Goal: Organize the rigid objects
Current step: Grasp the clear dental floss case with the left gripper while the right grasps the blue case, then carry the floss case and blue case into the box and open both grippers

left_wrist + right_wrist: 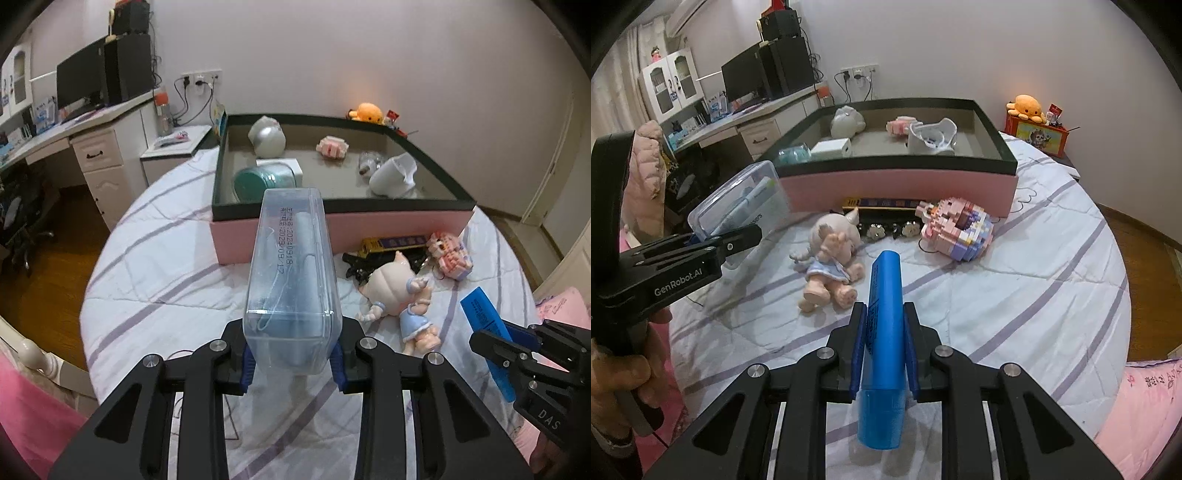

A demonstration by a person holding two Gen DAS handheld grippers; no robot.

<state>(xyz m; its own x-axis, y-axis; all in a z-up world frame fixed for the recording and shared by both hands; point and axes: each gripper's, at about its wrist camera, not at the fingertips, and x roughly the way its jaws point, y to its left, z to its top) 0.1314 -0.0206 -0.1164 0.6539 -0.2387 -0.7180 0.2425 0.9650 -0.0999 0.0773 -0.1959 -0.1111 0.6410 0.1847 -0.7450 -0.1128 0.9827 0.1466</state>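
A: What does the left gripper (pixel 291 363) carry?
B: Its fingers (pixel 246 369) are clamped on a clear plastic case (pixel 291 280), held above the bed (pixel 166 258), short of the pink box (pixel 332 236).

A: And the right gripper (pixel 884 347)?
B: Its fingers (pixel 858 343) squeeze a blue tube (pixel 884 332), near the doll (pixel 831 266) and block toy (pixel 956 232).

Glossy clear plastic case (pixel 291 280), quilted cloth bedspread (pixel 170 266)
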